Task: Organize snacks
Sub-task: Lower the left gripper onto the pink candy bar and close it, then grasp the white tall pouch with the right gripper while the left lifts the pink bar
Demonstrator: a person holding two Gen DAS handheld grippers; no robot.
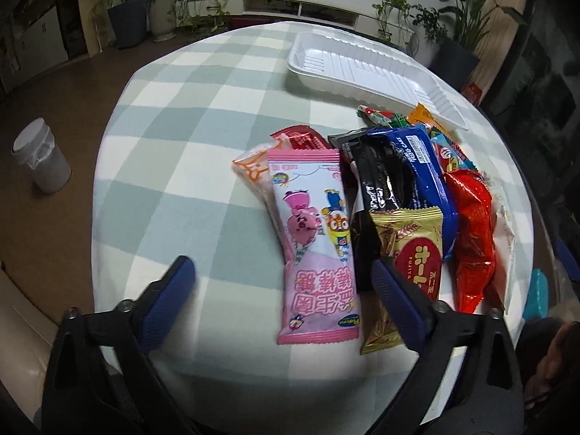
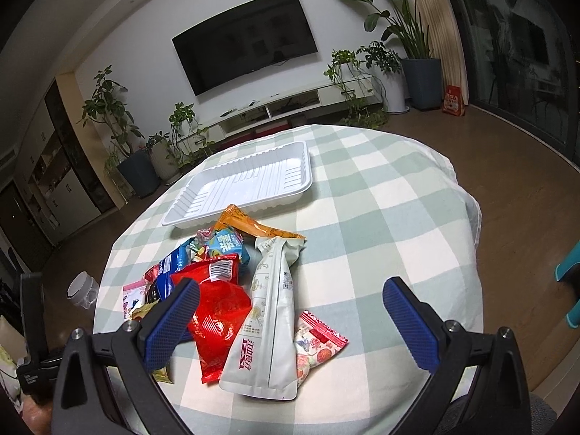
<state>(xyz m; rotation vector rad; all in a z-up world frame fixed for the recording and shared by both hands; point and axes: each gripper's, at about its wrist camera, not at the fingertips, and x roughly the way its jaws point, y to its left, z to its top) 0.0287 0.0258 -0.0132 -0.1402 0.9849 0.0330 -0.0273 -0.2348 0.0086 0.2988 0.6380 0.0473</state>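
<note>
Left hand-held gripper (image 1: 282,279) wide, straddling pink snack pack (image 1: 313,243); long axis 12-to-6; tray (image 1: 308,69) at 12, empty.

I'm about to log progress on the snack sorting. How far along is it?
Nothing looks done: the white tray is empty. The snacks still lie in a pile on the checked cloth beside it. In hand: nothing yet; the left gripper has its jaws open around the pink packet, and the right gripper is open over the pile. Every packet is left to move.

checked table (image 2: 380,195), tray (image 2: 203,199), snacks (image 2: 217,311)
</note>
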